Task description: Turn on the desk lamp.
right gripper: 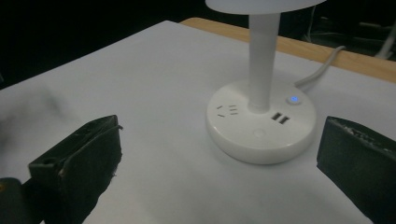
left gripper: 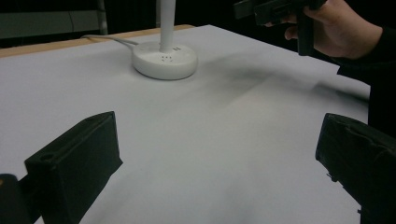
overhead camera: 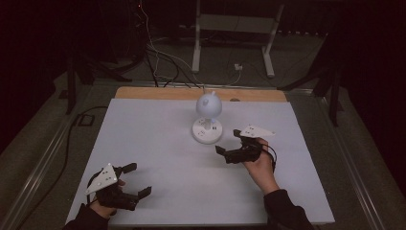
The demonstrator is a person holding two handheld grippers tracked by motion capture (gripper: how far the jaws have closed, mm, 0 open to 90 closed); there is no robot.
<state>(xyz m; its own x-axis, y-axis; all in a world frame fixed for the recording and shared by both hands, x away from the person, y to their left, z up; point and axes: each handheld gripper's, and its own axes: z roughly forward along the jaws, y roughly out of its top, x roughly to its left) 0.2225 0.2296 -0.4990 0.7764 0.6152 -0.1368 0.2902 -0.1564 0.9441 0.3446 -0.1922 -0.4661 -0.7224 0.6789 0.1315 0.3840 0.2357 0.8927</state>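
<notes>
Lamp [overhead camera: 208,117] base sits just ahead of my open right gripper [overhead camera: 229,144], so I should ease in level toward its button, left gripper [overhead camera: 135,179] open

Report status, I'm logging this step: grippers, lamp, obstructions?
Left gripper open, idle near table edge. Right gripper open beside desk lamp, not touching. Nothing between.

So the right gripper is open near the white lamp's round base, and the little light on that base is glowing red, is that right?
Not quite: the little light on the lamp base glows blue, not red, as the right gripper view shows. The rest holds: the right gripper is open, close beside the white lamp.
</notes>
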